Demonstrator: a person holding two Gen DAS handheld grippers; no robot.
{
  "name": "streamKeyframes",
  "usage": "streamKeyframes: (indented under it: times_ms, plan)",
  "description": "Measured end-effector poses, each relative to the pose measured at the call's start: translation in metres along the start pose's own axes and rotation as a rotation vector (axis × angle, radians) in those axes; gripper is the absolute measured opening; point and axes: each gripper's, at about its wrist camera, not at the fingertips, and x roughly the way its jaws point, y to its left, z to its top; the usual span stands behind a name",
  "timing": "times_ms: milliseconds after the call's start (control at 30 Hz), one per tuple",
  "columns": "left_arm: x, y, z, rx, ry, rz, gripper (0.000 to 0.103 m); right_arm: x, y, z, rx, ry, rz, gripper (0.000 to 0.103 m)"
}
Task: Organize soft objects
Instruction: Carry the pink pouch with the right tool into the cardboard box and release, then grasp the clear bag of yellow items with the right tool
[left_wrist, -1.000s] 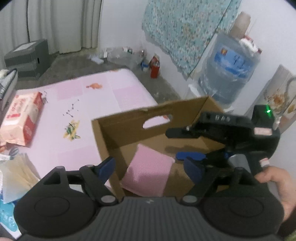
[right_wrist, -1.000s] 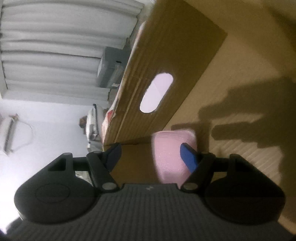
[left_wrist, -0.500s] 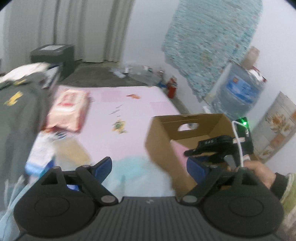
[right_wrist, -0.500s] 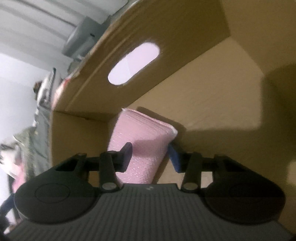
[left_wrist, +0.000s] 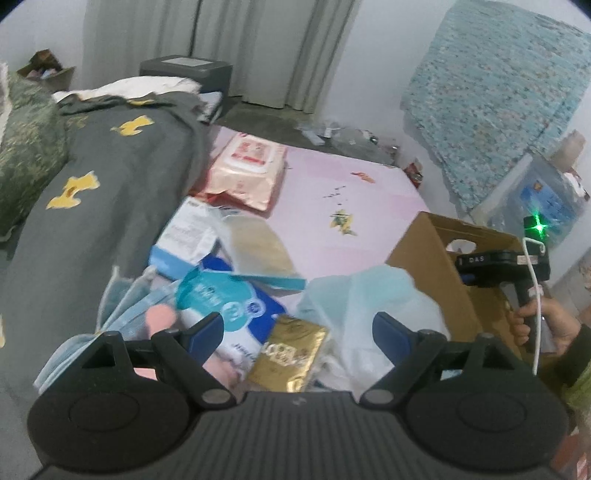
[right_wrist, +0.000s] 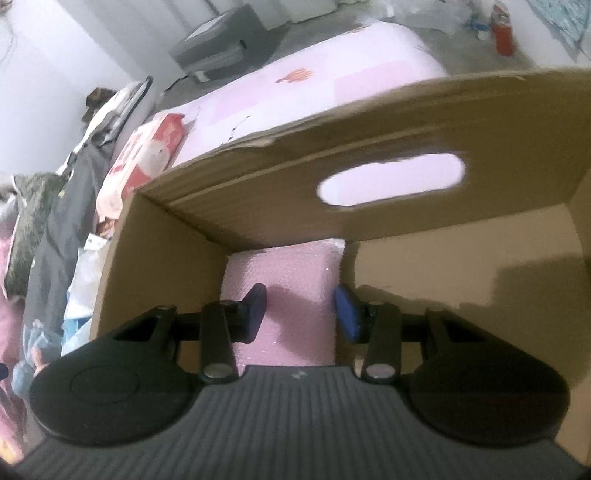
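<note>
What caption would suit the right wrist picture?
Open right gripper poised over a pink padded pack lying inside the cardboard box.

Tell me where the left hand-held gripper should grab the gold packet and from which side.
Take the gold packet across its two long edges near the upper end, coming down from above. It lies flat and narrow atop the pile, directly between the open fingers of the left hand-held gripper. The blue-and-white pack crowds its left edge, so a sideways approach would probably snag.
</note>
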Motion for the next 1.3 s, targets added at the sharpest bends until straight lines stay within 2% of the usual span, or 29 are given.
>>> streamKeyframes:
  times_ms: [200, 267, 333, 467, 567, 633, 733, 833, 900, 1033, 1200, 1300]
  plan:
    - [-0.006, 0.012, -0.003, 0.001, -0.034, 0.035, 0.089, 0.008, 0.003, 0.009, 0.026, -0.023, -0.017, 0.045]
    - [-0.007, 0.016, -0.002, 0.012, -0.045, 0.05, 0.089, 0.008, -0.004, 0.003, 0.035, -0.039, -0.022, 0.052]
    - [-0.008, 0.017, 0.0, 0.025, -0.053, 0.055, 0.089, 0.0, -0.004, 0.0, 0.042, -0.08, -0.025, 0.061]
    - [-0.009, 0.021, 0.002, 0.043, -0.088, 0.061, 0.089, -0.03, 0.002, 0.004, 0.04, -0.164, -0.015, 0.062]
    - [-0.002, 0.022, 0.01, 0.057, -0.096, 0.082, 0.089, -0.058, 0.017, 0.009, 0.049, -0.229, 0.073, 0.062]
    - [0.006, 0.021, 0.018, 0.057, -0.103, 0.102, 0.088, -0.07, 0.034, 0.016, 0.063, -0.237, 0.189, 0.063]
    - [0.024, 0.018, 0.03, 0.065, -0.103, 0.142, 0.086, -0.066, 0.067, 0.029, 0.106, -0.167, 0.408, 0.063]
    - [0.048, 0.018, 0.044, 0.052, -0.077, 0.154, 0.08, -0.036, 0.108, 0.039, 0.091, -0.052, 0.473, 0.063]
    - [0.064, 0.021, 0.052, 0.022, -0.053, 0.154, 0.077, -0.007, 0.132, 0.044, 0.073, 0.038, 0.456, 0.063]
    - [0.099, 0.032, 0.068, -0.067, 0.021, 0.152, 0.066, 0.067, 0.167, 0.049, 0.066, 0.193, 0.369, 0.063]
    - [0.131, 0.046, 0.079, -0.124, 0.099, 0.135, 0.061, 0.137, 0.187, 0.051, 0.059, 0.262, 0.237, 0.063]
    - [0.147, 0.053, 0.082, -0.159, 0.155, 0.12, 0.05, 0.161, 0.183, 0.051, 0.099, 0.311, 0.219, 0.063]
